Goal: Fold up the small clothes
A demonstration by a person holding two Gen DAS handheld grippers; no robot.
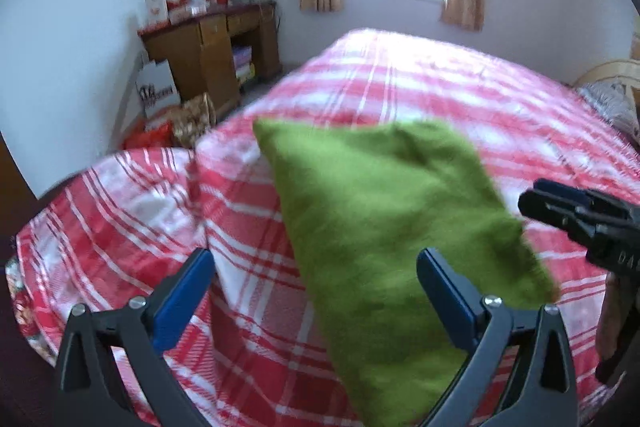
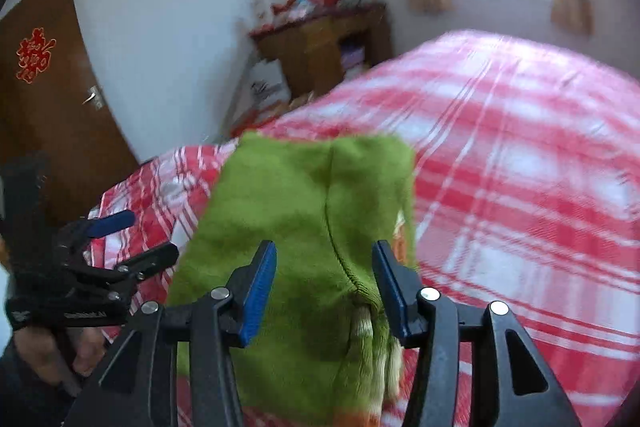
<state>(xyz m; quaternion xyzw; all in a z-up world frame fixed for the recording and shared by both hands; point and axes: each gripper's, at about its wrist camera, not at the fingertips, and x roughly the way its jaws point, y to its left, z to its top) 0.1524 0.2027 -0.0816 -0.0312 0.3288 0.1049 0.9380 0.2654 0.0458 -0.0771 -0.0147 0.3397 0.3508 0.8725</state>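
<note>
Step in hand, as I judged it: letting go after a fold and backing both grippers off the garment [image 1: 384, 227] without dragging it. To do this well I would lift clear before moving sideways, so no pad snags the knit and pulls the layers open.

Left gripper [image 1: 316, 291] — jaws stood wide, nothing pressed between them. In the left view the green cloth filled the centre and lower middle of the frame; the right-hand pad [image 1: 448, 299] overlapped its edge, the other sat over the bed [image 1: 480, 87].

Right gripper [image 2: 325, 291] — jaws about half open, pads either side of a seam at lower centre, not pinching. The garment lay folded on the plaid cover.
</note>
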